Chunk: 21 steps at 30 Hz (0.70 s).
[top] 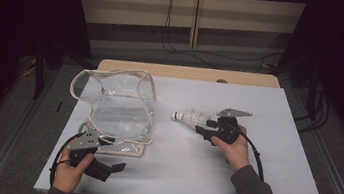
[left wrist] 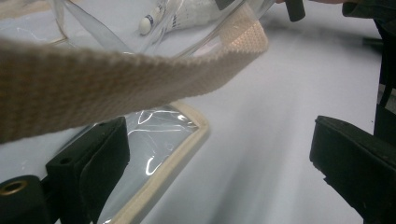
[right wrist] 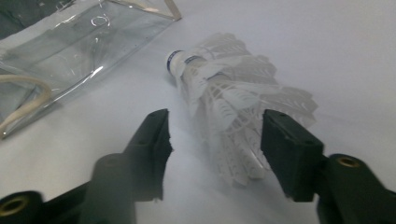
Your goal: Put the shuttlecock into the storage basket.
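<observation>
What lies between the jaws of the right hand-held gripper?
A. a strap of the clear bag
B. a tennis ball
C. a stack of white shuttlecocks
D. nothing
C: in the right gripper view the shuttlecocks lie on the table between the right hand-held gripper's open jaws, pads not pressing them.

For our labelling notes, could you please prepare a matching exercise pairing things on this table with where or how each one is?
1. shuttlecocks
2. clear bag
3. webbing strap
4. left gripper

a. open on bare table, near edge
b. stands at left, mouth open
c. lie between the right gripper's open jaws
d. cream band crossing the left gripper view

1-c, 2-b, 3-d, 4-a
</observation>
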Motion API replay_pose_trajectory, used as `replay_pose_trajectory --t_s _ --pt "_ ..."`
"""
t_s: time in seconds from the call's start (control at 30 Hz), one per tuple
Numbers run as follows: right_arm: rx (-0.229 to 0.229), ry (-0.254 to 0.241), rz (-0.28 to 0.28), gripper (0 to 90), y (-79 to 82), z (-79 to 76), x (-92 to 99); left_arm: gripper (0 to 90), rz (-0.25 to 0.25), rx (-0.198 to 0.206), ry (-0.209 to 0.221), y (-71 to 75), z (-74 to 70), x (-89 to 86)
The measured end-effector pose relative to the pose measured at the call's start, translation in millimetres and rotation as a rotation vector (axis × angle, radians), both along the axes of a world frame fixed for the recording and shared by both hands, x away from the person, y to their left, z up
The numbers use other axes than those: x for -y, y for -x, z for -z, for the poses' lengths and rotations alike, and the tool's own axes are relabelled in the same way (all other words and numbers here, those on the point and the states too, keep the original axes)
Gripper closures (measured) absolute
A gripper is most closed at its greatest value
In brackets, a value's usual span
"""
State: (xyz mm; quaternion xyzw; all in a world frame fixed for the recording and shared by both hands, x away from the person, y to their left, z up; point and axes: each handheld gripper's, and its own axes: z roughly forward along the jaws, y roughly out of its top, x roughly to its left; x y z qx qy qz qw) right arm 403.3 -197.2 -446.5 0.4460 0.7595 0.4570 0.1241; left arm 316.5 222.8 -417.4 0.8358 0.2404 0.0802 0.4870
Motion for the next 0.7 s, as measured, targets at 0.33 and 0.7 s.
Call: replay_pose_trajectory --t_s 0.33,0.7 --pt "-0.005 0.026 -0.012 34.3 -4.5 6.2 -16.5 4.9 0.000 -0.001 0.003 0.0 0.2 -0.1" --pt "0.013 0.055 0.017 48.0 -14.1 8.0 -29.6 4.9 0.002 -0.005 0.004 0.3 0.5 -0.3"
